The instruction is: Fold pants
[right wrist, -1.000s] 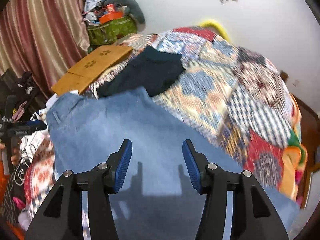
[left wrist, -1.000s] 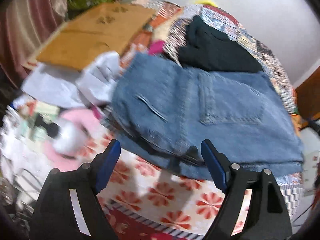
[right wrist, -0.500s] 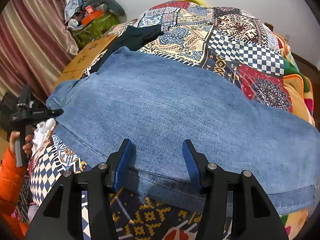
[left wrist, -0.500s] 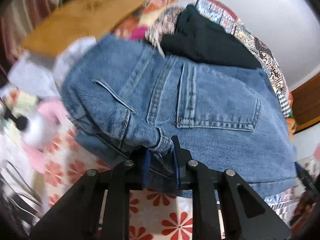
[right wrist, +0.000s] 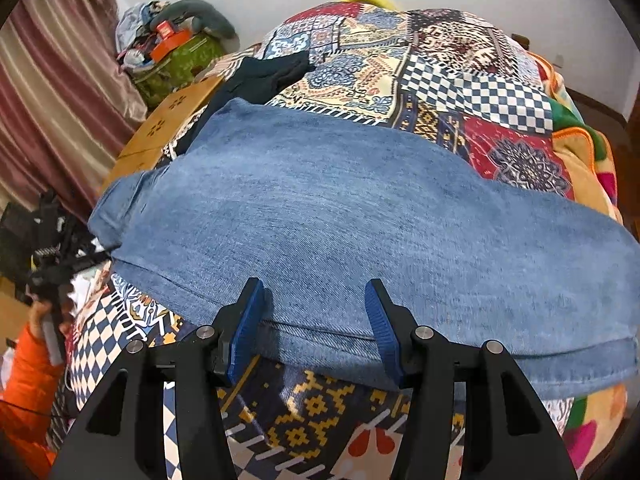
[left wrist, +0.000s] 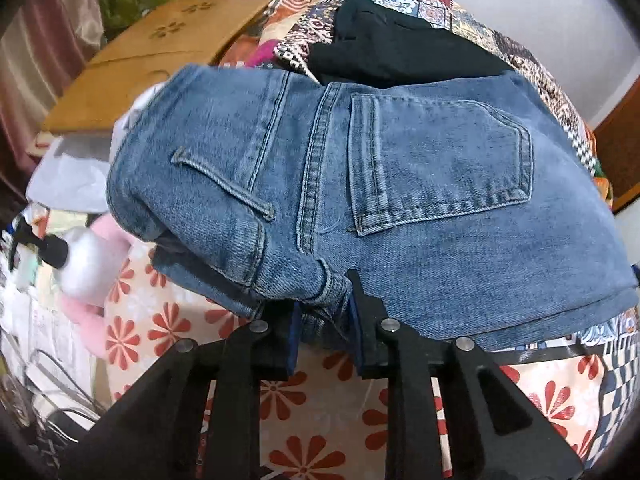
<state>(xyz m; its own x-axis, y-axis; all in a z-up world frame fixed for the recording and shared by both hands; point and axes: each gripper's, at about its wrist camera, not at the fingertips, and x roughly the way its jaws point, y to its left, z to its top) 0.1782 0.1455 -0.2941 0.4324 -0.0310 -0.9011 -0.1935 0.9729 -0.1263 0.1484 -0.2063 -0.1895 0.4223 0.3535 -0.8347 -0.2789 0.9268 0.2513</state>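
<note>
The blue jeans (left wrist: 400, 184) lie folded lengthwise across the bed, on the patchwork quilt (right wrist: 460, 68), seat side up with a back pocket (left wrist: 440, 164) and a belt loop showing. In the right wrist view the legs (right wrist: 360, 216) stretch across the frame as one smooth band of denim, its long folded edge nearest you.

Your left hand-held gripper (left wrist: 324, 328) has a bunched fold of denim at the near corner of the seat pinched between its blue pads; its jaws have just been easing apart a touch after snapping nearly closed, yet the cloth sits tight between them. Your right hand-held gripper (right wrist: 316, 328) stands about half open over the near edge of the legs, the denim lying between its pads (right wrist: 246, 328) without being squeezed, as far as you can see.

Just behind the jeans a black garment (left wrist: 392, 44) lies on the quilt. Beyond that, a flat brown cardboard box (left wrist: 160, 60) and a green bag (right wrist: 176, 64) sit near striped curtains (right wrist: 52, 92). Left of the jeans are white cloth (left wrist: 76, 180) and a white pump bottle (left wrist: 84, 264). An orange sleeve (right wrist: 28, 384) shows at the far left of the right wrist view.
</note>
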